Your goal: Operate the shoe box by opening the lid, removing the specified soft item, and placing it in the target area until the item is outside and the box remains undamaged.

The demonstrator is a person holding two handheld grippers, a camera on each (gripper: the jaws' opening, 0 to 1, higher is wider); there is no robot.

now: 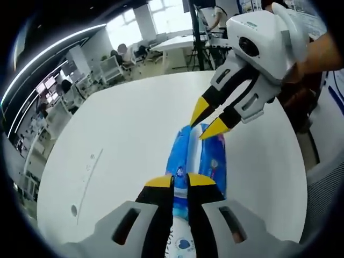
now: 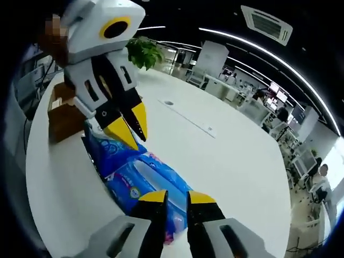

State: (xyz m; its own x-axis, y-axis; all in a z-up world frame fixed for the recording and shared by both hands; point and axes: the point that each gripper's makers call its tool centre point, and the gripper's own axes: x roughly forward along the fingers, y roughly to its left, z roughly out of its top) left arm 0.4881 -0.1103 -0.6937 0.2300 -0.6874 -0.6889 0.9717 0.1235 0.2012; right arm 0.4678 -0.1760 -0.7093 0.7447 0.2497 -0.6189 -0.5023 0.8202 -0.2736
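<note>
Shoe box (image 2: 63,115), brown and open-topped as far as the fisheye shows, stands at the far edge of the white table (image 1: 123,134), well behind the action. The soft item, a blue plastic-wrapped pack (image 1: 198,161), is already out of it and stretched between the two tools above the tabletop. In the left gripper view the left gripper (image 1: 180,181) has its yellow-tipped jaws drawn close together on the near end of the pack, and the right gripper (image 1: 209,119) comes in from the upper right with its tips pinching the far end. The right gripper view gives the mirror of this: its own jaws are nearly shut over one end of the wrapper, while the other tool bites the end nearer the box. So both tongs are clenched on the pack, neither released. Judging by this, lid-opening and removal are done and the step in hand is carrying the pack to the target area; no marked target can be made out, so it is probably a bare stretch of table. The next move calls for lowering the pack flat, away from the box, then easing both grips off without tearing the wrapper.
</note>
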